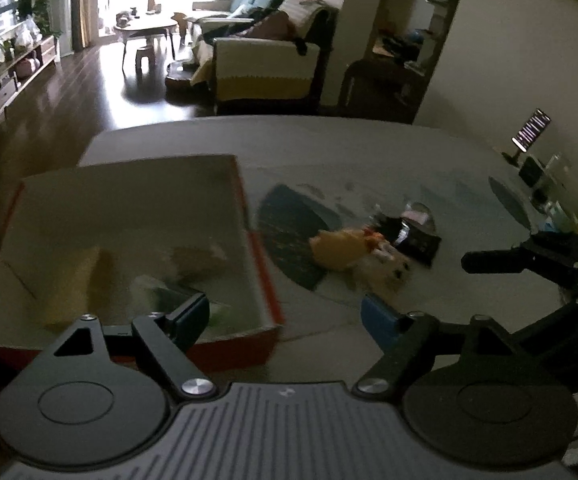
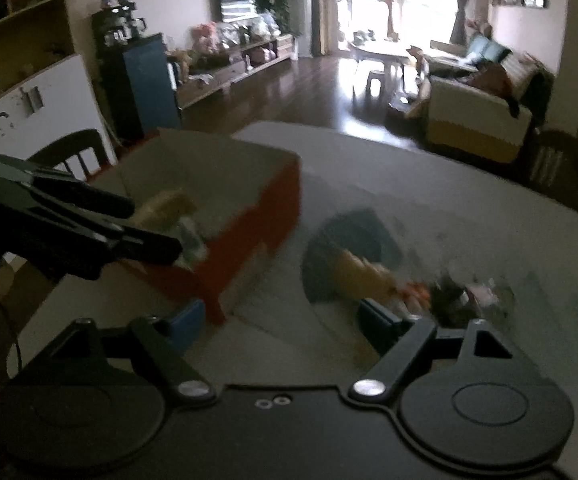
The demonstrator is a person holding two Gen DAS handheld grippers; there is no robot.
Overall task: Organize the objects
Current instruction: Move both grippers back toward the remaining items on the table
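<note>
Both the left claw [image 1: 285, 312] and right claw [image 2: 281, 320] are spread and empty, while the yellow plush toy [image 1: 341, 249], mid-surface beside the red box [image 1: 265, 280], looks soft and light, best pinched across its body.

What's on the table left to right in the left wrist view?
Red box → yellow toy → black packet → right gripper → phone on stand. Blur hides finer detail.
</note>
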